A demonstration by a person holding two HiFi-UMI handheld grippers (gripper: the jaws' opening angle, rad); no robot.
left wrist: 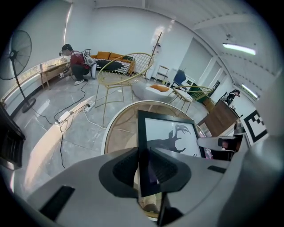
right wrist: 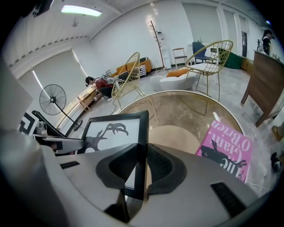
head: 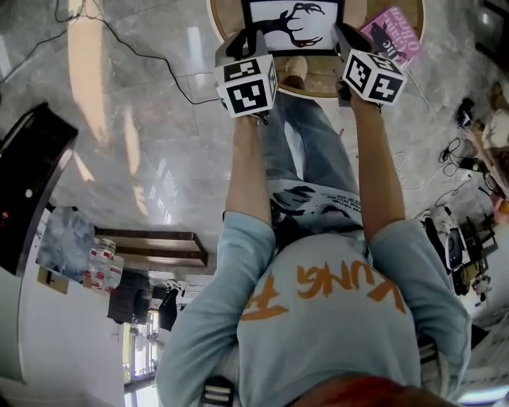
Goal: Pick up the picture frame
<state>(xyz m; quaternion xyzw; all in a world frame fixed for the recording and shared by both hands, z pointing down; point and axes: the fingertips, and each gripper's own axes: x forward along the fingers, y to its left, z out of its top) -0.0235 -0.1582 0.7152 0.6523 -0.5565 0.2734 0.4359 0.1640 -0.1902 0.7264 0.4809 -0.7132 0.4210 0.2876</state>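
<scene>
While both edges are held, step: lift picture frame [head: 293,24] off bench [head: 326,79].
Left hand-held gripper [left wrist: 143,166]: pinches left edge.
Right hand-held gripper [right wrist: 142,166]: pinches right edge.
Next: raise evenly, level.

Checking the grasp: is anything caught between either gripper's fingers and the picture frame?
Nothing visible. The left gripper clamps the picture frame directly by its left edge, the right gripper by its right edge. The pink book lies apart.
</scene>
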